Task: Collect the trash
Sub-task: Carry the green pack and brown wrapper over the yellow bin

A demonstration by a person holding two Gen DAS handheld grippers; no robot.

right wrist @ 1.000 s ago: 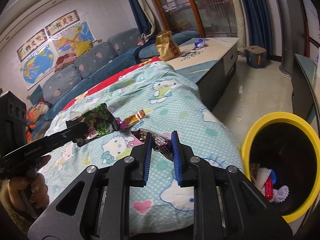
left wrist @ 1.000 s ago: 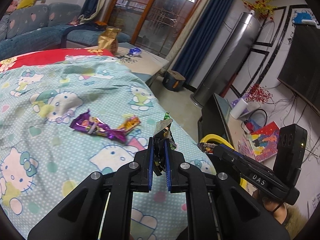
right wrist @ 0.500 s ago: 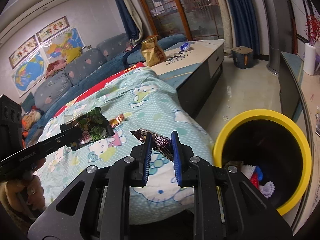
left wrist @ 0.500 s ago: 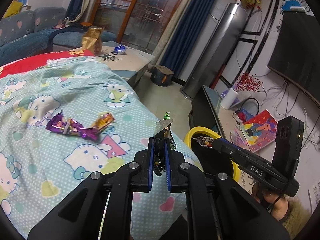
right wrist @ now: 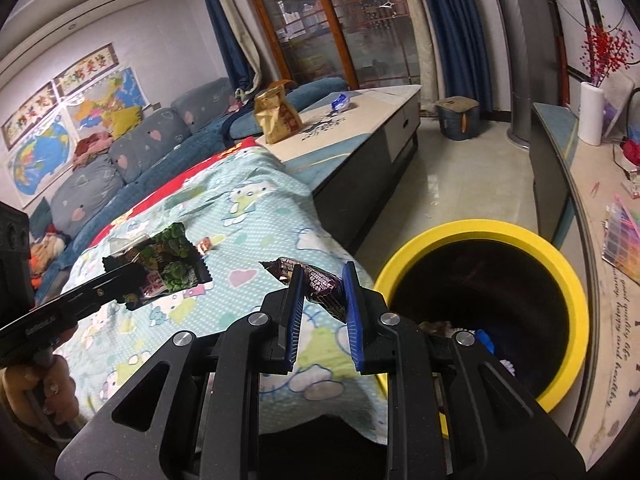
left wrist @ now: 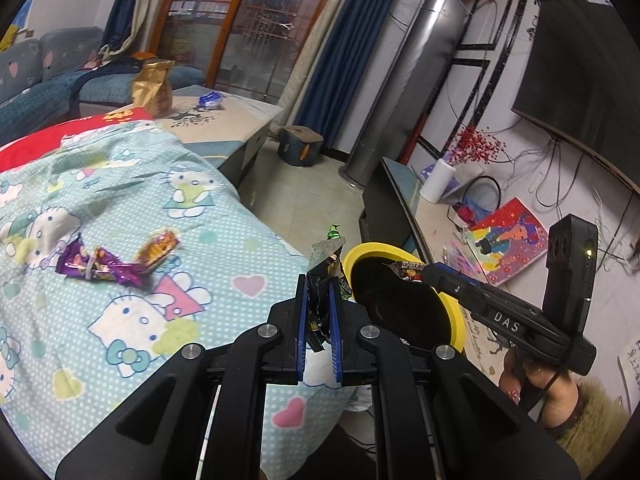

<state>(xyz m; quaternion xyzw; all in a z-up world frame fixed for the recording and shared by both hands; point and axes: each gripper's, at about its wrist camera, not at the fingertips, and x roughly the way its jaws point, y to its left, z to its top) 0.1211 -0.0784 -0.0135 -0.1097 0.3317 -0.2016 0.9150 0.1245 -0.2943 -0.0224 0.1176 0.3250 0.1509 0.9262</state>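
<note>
My left gripper (left wrist: 318, 282) is shut on a crumpled green and black snack wrapper (left wrist: 325, 250), held over the bed's edge beside the yellow-rimmed black bin (left wrist: 362, 251). My right gripper (right wrist: 323, 270) is shut on a dark brown candy wrapper (right wrist: 320, 280), just left of the bin's yellow rim (right wrist: 480, 227). In the left wrist view the right gripper (left wrist: 426, 273) holds that brown wrapper (left wrist: 405, 268) over the bin's mouth. A purple wrapper (left wrist: 100, 266) and an orange wrapper (left wrist: 158, 246) lie on the Hello Kitty bedspread (left wrist: 120, 320). The bin holds several bits of trash (right wrist: 486, 338).
A low table (right wrist: 360, 120) behind the bed carries a gold bag (right wrist: 277, 114) and a blue wrapper (right wrist: 340, 101). A TV stand (right wrist: 560, 168) with a paper roll (right wrist: 591, 114) runs along the right. Tiled floor (right wrist: 460, 184) lies between them, with a grey sofa (right wrist: 120, 160) at the back left.
Both grippers have moved right, off the bedspread toward the bin, each still gripping its wrapper. The bin now looms larger in both views.
</note>
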